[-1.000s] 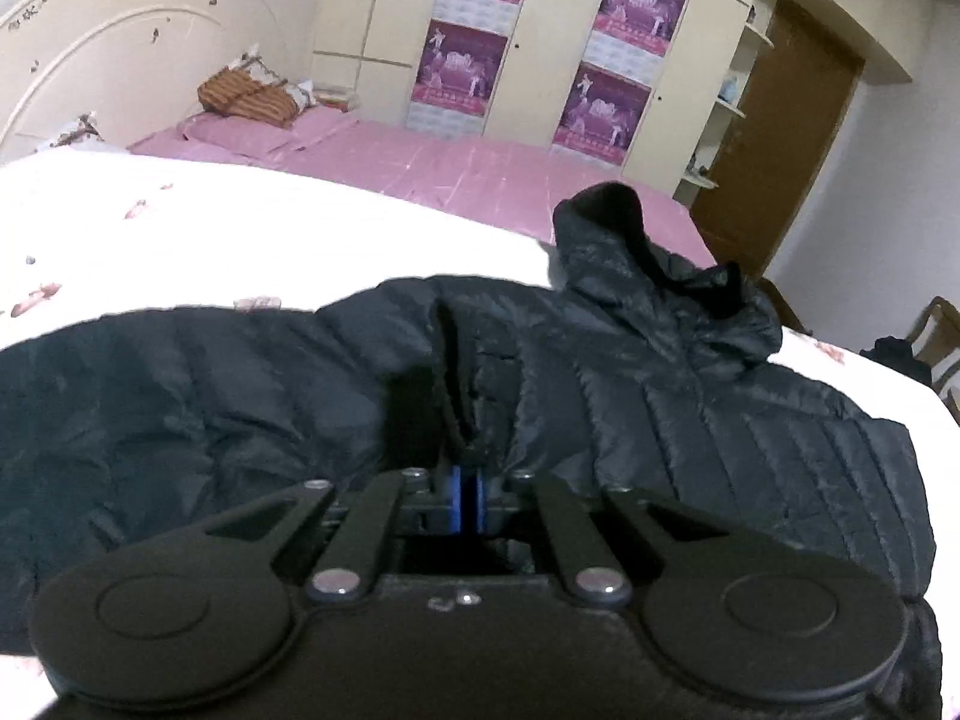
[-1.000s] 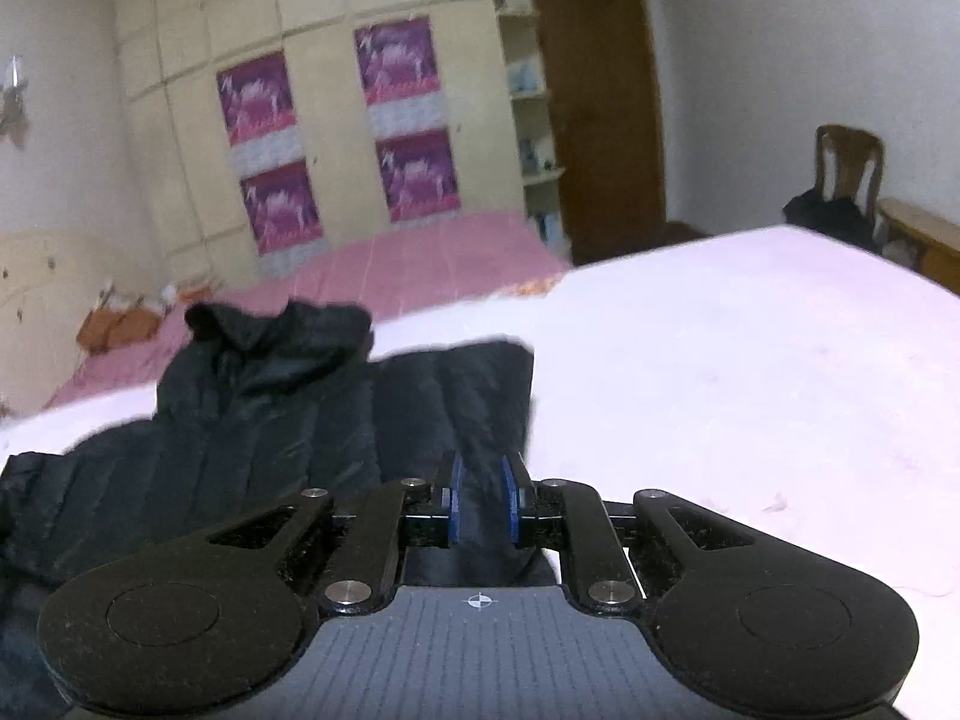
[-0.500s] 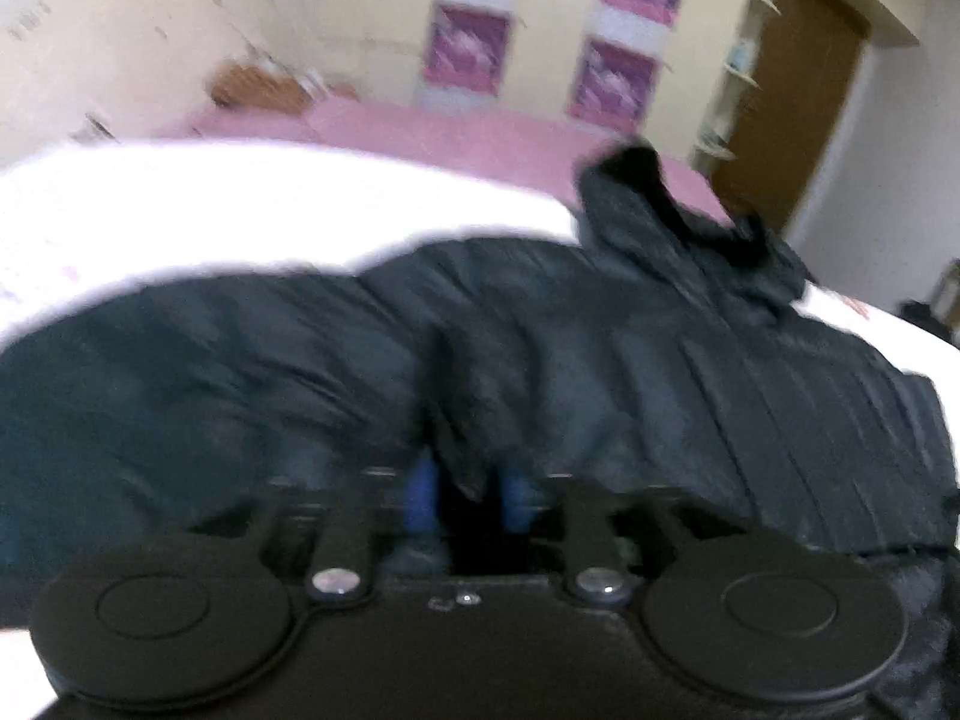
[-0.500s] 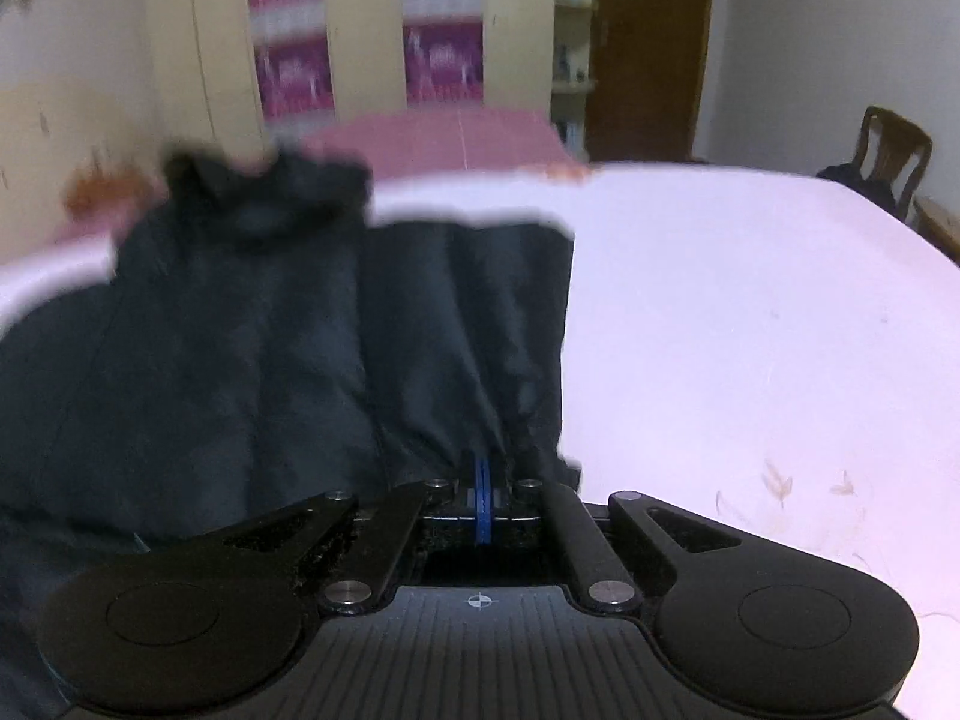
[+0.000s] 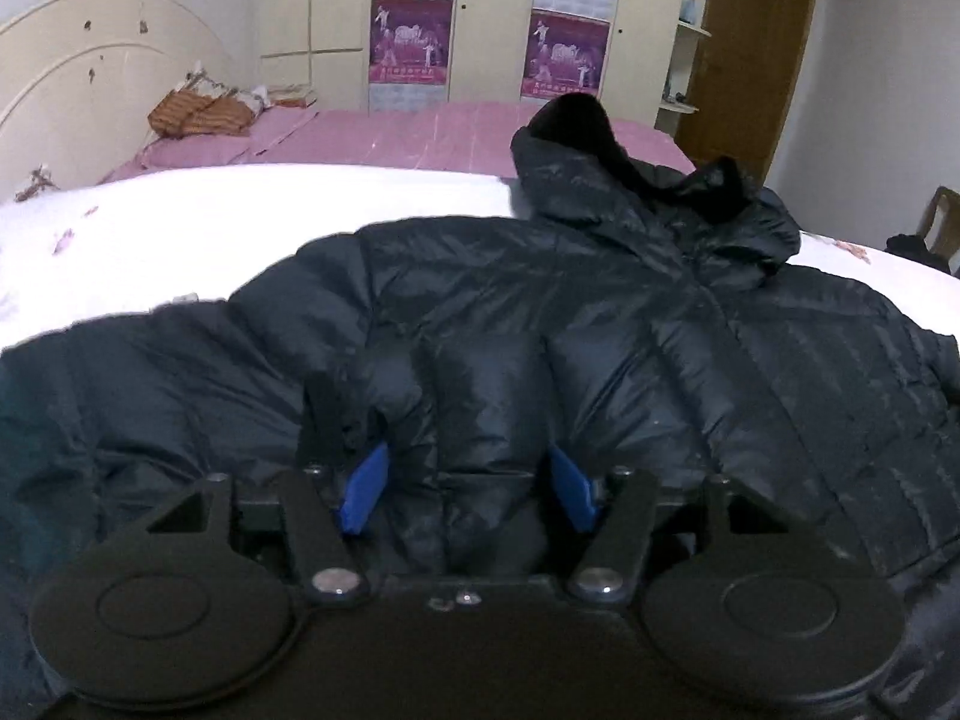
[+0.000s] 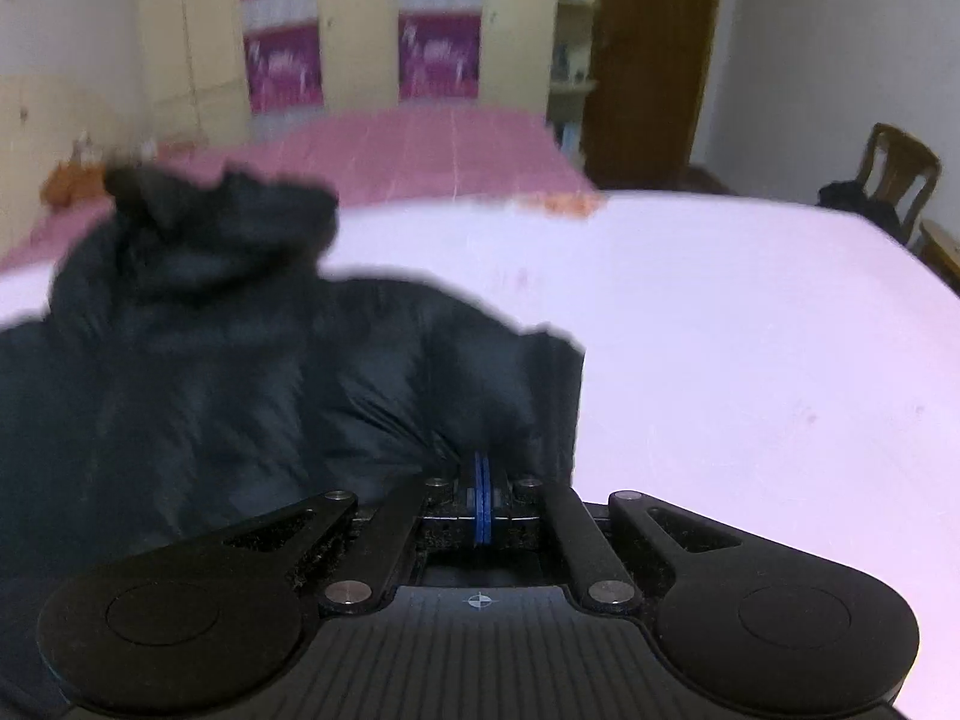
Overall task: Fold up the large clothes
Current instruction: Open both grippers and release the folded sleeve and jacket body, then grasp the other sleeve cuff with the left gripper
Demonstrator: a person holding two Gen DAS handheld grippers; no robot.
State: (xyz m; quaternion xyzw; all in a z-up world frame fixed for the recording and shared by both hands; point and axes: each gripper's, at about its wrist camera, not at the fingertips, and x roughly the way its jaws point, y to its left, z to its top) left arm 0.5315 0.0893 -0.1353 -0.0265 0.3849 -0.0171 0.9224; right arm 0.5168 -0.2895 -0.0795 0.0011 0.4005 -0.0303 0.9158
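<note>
A black hooded puffer jacket point(image 5: 540, 312) lies spread on the white bed cover point(image 5: 210, 222), hood toward the far side. My left gripper point(image 5: 468, 486) is open, its blue pads point(image 5: 366, 480) on either side of a ridge of jacket fabric, low over the garment. In the right wrist view the jacket point(image 6: 210, 390) fills the left half, blurred. My right gripper point(image 6: 483, 480) is shut, blue pads pressed together at the jacket's right edge; a thin bit of fabric appears pinched between them.
A pink bedspread point(image 5: 420, 132) and a brown cushion point(image 5: 192, 114) lie beyond the white cover by the headboard. A wardrobe with posters point(image 5: 414, 36) and a brown door point(image 5: 756, 54) stand at the back. A wooden chair point(image 6: 894, 174) with dark clothing stands at the right.
My left gripper has opened and let go of the jacket fold it held. My right gripper stayed shut and moved along the jacket's right edge; the sleeve now lies on the jacket.
</note>
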